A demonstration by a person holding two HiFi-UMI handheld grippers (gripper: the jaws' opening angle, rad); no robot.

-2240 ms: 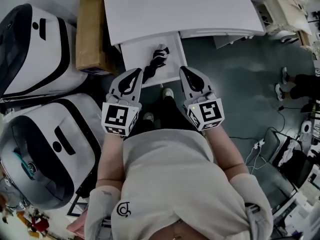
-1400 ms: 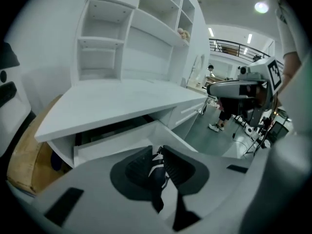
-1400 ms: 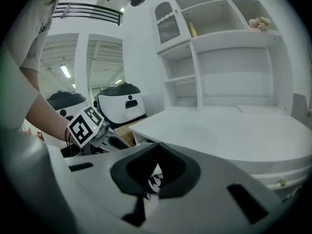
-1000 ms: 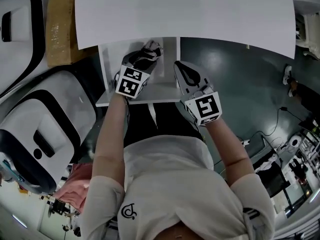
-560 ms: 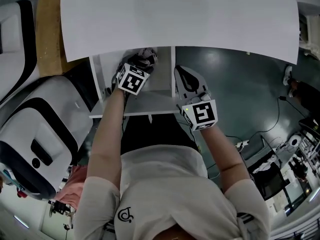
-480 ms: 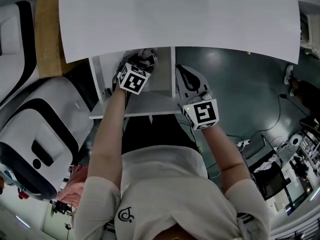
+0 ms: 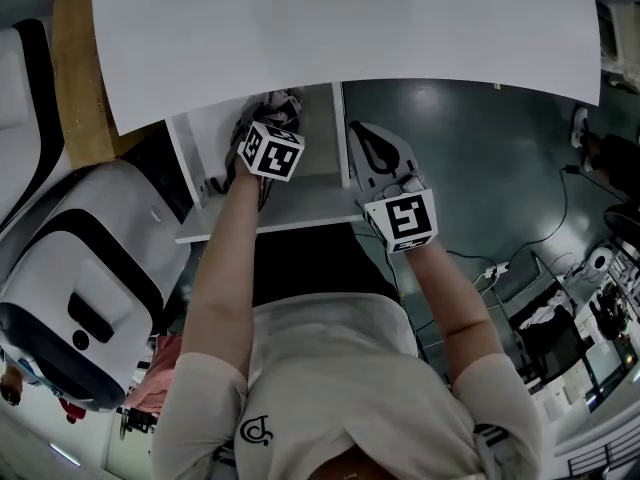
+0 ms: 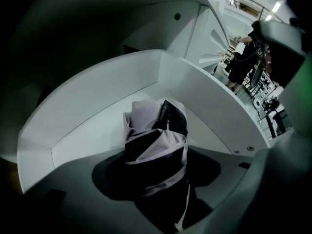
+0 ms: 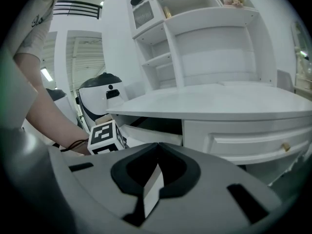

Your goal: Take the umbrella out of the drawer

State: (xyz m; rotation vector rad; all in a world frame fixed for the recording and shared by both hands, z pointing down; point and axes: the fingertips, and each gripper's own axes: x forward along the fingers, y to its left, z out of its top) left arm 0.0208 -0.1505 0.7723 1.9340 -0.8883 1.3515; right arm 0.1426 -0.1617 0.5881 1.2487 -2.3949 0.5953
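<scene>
The folded umbrella [image 8: 156, 140], black and pale lilac, lies in the open white drawer [image 8: 97, 96] under the desk top. In the head view only its end [image 7: 284, 100] shows beyond the left gripper's marker cube. My left gripper [image 8: 156, 182] points steeply down into the drawer. Its jaws are closing, with the umbrella between them and its cloth against both pads. My right gripper [image 7: 368, 140] hangs just outside the drawer's right wall [image 7: 340, 138], shut with nothing in it. In the right gripper view its tips [image 9: 156, 156] meet.
The white desk top [image 7: 340, 28] overhangs the drawer's back. Large white-and-black machines [image 7: 90, 258] and a cardboard box [image 7: 75, 58] stand to the left. A closed drawer with a knob [image 9: 253, 143] and shelves [image 9: 214, 43] lie ahead of the right gripper. Someone stands far right [image 7: 610, 158].
The left gripper has gone down into the drawer and tipped steeply onto the umbrella. The right gripper has sunk a little beside the drawer.
</scene>
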